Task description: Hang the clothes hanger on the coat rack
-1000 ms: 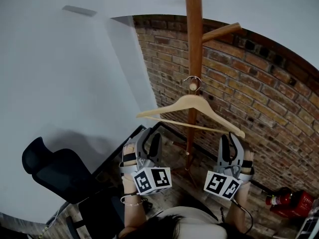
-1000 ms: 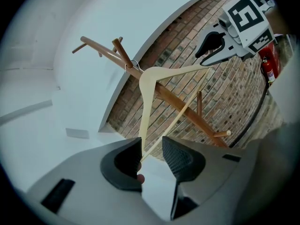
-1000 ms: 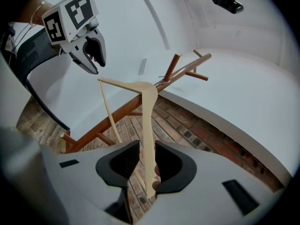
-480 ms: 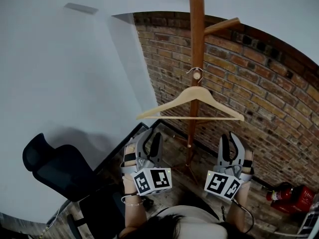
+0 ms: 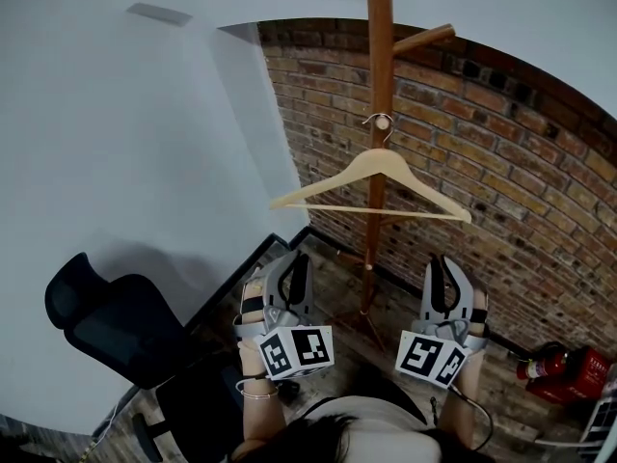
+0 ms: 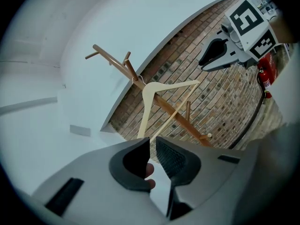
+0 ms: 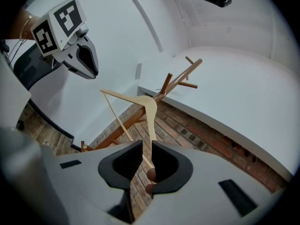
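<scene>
A: Logging status. Where is the hanger [image 5: 381,162] sitting?

B: It is hanging by its hook on a short peg [image 5: 383,122] of the coat rack [image 5: 378,56]. It is lying in front of the pole, slightly tilted, with the brick wall [image 5: 501,162] behind it. Nothing is touching it.

A: And the two claws?

B: Both are hovering low, well apart from the hanger and pointing toward it. The left gripper [image 5: 292,258] has just been closing its jaws. They are standing at a narrow gap with nothing between them, and only the far-off hanger is showing through the slot. The right gripper [image 5: 443,263] is reading the same: a narrow gap, gripping nothing.

A: So what is remaining?

B: I am judging the hanging step done, since the hook is over the peg and both claws are free. I am reading the task as essentially complete. One check is left: whether the hook is seating fully on the peg, which is too small to tell here.
</scene>
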The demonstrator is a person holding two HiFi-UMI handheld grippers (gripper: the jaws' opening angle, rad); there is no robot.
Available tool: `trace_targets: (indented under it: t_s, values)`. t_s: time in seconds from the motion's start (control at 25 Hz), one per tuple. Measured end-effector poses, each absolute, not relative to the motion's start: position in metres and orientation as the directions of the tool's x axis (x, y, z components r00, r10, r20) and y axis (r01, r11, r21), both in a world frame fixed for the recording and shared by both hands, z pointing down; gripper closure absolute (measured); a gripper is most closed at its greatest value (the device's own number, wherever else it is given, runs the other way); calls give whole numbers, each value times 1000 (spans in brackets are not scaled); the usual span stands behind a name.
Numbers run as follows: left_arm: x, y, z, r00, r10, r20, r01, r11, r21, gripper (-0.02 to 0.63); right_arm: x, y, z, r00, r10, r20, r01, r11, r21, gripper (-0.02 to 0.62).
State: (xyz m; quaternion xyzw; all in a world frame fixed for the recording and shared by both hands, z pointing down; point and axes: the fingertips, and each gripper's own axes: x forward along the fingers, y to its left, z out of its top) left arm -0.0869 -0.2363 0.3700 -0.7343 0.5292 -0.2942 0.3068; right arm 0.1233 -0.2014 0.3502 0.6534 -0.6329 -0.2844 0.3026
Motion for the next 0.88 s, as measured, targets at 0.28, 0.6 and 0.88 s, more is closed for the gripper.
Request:
trace_targets:
  t_s: [0.28, 0.6, 0.88]
  values:
    - [-99, -214, 377, 276, -953, 123, -598, -271, -754, 586, 119, -180, 349, 74, -997, -11, -642, -57, 765, 549]
    - [-104, -184, 378, 293, -948, 120, -617, -284, -734, 593, 109, -152, 348, 64, -998, -16, -678, -55, 733, 555]
    - [-107, -161, 382, 319, -939, 129, -658, -318, -683, 595, 103, -130, 350, 38, -999, 5, -750, -25, 661, 558]
